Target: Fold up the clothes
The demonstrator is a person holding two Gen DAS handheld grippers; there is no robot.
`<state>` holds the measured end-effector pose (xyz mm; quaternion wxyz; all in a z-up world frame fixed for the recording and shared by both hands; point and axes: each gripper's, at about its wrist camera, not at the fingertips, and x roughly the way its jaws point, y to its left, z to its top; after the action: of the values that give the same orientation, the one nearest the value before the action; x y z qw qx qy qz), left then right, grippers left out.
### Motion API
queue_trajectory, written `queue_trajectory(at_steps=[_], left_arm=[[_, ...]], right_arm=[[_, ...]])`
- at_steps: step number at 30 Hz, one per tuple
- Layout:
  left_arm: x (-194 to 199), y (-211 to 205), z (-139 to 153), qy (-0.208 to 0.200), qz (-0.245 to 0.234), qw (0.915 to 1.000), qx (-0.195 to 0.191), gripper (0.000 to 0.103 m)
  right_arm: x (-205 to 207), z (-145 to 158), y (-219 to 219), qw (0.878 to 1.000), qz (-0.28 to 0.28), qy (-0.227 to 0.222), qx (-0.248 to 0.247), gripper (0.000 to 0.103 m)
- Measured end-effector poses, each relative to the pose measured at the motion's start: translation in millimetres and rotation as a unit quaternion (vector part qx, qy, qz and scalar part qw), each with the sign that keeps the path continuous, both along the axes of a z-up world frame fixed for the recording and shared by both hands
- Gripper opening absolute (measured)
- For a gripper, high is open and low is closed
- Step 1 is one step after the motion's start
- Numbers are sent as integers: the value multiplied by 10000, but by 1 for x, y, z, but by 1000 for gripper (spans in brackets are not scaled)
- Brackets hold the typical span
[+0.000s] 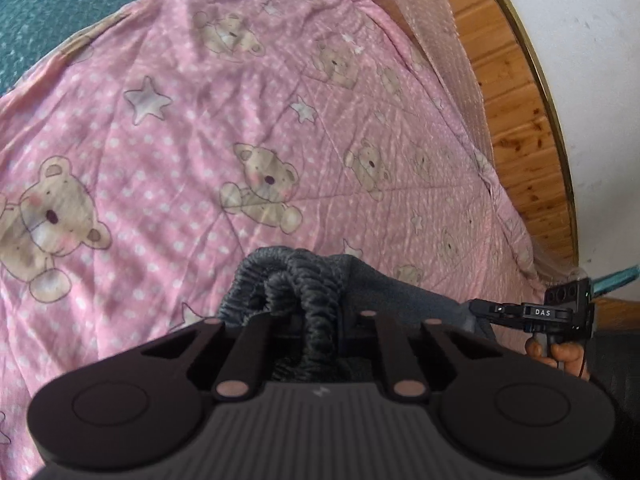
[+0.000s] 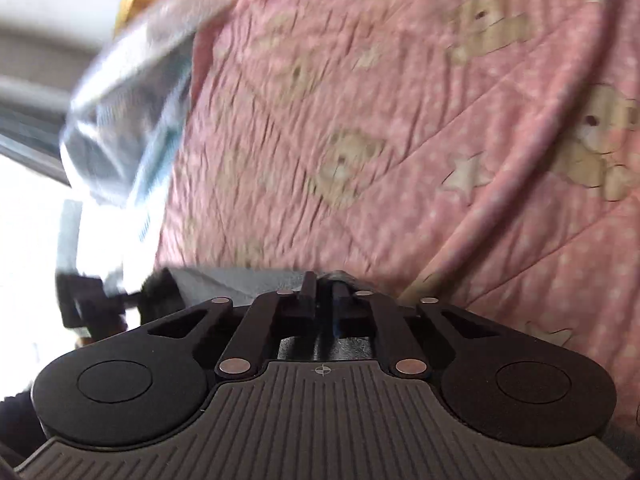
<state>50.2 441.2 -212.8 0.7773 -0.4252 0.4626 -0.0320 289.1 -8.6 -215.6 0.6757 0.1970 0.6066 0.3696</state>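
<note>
Pink cotton bedspread: printed with beige teddy bears, stars and white dots, it is covering the whole bed and lying under everything else.
Wooden headboard: honey-coloured planks are running along the bedspread's far edge, against a white wall.
Dark grey garment: it is lying bunched on the bedspread's near side, its ribbed elastic band gathered into thick folds and a smoother panel stretching toward the right.
Left gripper: its black jaws are sitting narrow, pinching the garment's ribbed band.
Right gripper: its jaws are standing pressed together; grey cloth is lying just ahead, but the blur is hiding whether any is caught.
Hand: fingers are wrapping the right gripper's handle.
</note>
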Motion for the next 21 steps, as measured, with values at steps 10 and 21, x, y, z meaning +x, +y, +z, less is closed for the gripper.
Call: queue_trajectory(at_steps=[10,21], left_arm=[[15,13,-11,77,-188,9994,-269,12],[16,31,0,93,-731,9968,-308,20]], right_arm=[[-1,45,-9,9892,-364,-1126,-868,2],[-47,54,-17,9484,-629,-1787,-2544,12]])
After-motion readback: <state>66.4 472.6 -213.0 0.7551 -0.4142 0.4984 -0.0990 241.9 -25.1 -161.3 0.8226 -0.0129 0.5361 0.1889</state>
